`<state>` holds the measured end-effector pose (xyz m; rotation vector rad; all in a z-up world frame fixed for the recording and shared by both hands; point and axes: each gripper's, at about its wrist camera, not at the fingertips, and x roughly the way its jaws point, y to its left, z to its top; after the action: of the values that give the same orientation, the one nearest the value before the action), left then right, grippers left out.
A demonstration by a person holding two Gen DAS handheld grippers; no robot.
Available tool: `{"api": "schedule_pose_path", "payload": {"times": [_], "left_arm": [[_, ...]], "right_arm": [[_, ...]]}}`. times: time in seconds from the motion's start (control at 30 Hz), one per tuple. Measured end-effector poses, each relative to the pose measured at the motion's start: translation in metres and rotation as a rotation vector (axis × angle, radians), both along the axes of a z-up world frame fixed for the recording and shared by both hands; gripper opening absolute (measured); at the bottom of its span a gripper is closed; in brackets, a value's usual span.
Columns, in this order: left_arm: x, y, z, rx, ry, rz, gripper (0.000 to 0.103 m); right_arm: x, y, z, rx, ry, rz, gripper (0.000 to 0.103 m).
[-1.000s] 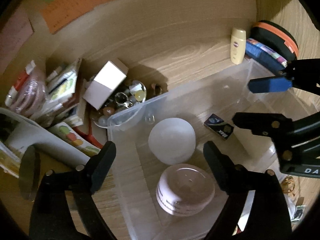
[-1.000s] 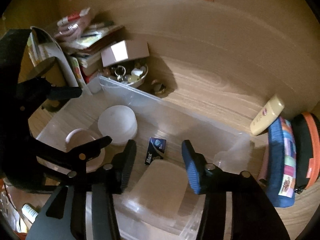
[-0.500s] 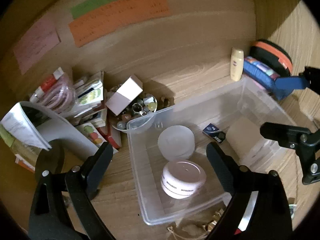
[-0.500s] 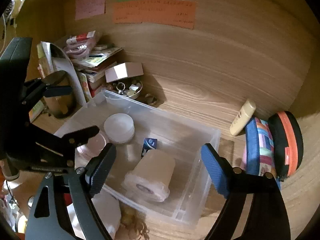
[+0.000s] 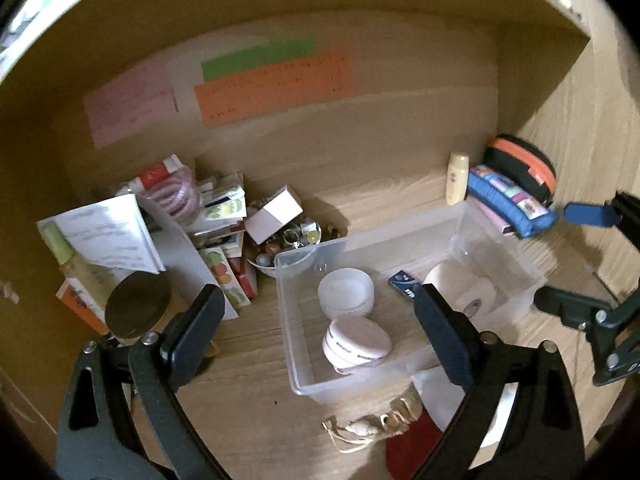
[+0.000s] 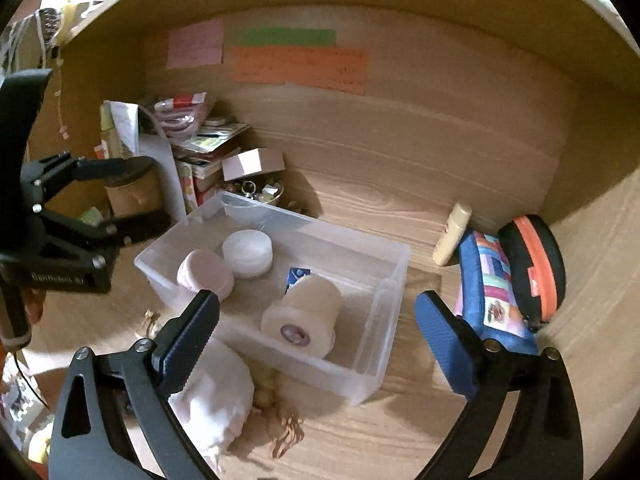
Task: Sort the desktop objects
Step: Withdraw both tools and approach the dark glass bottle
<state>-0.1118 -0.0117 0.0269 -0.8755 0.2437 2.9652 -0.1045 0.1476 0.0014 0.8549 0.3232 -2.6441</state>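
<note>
Both the left gripper (image 5: 320, 328) and right gripper (image 6: 318, 330) hover above the clear bin (image 6: 394, 276), jaws wide apart (nothing held).

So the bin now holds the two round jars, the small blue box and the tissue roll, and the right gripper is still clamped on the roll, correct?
Not quite. The right gripper is open and holds nothing; the tissue roll lies on its side in the clear bin, as the right wrist view shows. The two round jars and small blue box are in there.

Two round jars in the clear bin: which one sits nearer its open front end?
The pink jar, printed band around its side. The white jar sits behind it, deeper in the clear bin.
</note>
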Motion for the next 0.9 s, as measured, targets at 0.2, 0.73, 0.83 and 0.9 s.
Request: {"api": "schedule_pose_path", "payload": {"times": [0.2,0.73,0.83,0.9], "left_arm": [[0.029,-0.002,0.001,0.033,0.04,0.021,0.099],[0.098,-0.033,-0.041,0.154,0.053,0.116,0.102],[0.104,-0.039,-0.056,0.218,0.019,0.149,0.102],[0.107,-0.041,-0.066,0.255,-0.001,0.173,0.102]], "right_arm": [[0.03,0.008,-0.002,-0.032,0.038,-0.012,0.099],[0.072,0.05,-0.031,-0.133,0.031,-0.134,0.103],[0.077,0.054,-0.044,-0.162,-0.01,-0.113,0.103],[0.079,0.052,-0.053,-0.149,-0.034,-0.11,0.103]]}}
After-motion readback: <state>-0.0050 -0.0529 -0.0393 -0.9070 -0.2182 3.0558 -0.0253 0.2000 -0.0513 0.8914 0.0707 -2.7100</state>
